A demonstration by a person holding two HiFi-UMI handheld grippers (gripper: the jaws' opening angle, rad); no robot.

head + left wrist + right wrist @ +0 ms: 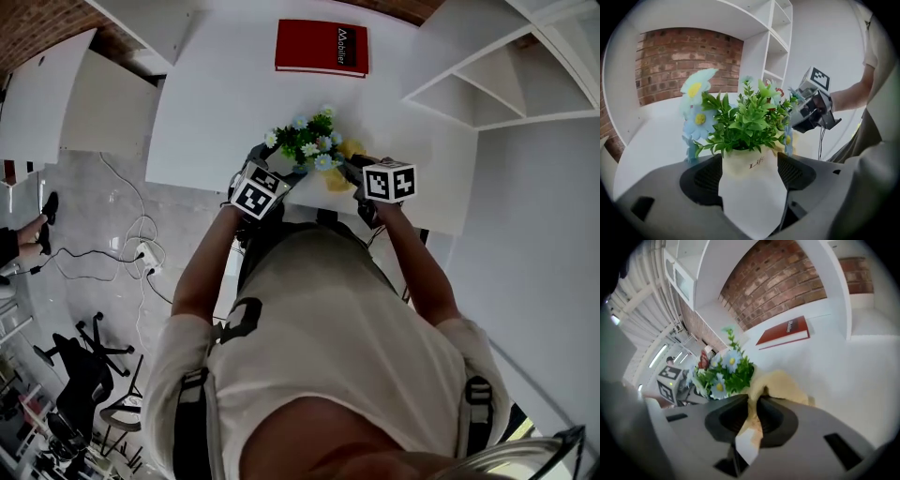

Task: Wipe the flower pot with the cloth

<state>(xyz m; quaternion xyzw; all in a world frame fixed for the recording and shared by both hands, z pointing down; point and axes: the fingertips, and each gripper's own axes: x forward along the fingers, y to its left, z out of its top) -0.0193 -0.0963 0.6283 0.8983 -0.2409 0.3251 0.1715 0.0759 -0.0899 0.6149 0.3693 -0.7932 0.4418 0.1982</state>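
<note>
L gripper [750, 165] was clamped on the cream, tapered flower pot [751, 197] w/ green plastic leaves & pale blue daisies, at the near edge of the white table [216, 103]. R gripper [755, 405] pinched the crumpled yellow cloth [783, 383], bunched just beside the foliage. Farther back lay a red hardcover book [322, 46].

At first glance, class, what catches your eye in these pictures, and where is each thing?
A flower pot of green leaves and blue daisies, clamped in the left gripper at the white table's near edge. Beside it, the right gripper pinches a yellow cloth. A red book lies at the far edge.
</note>
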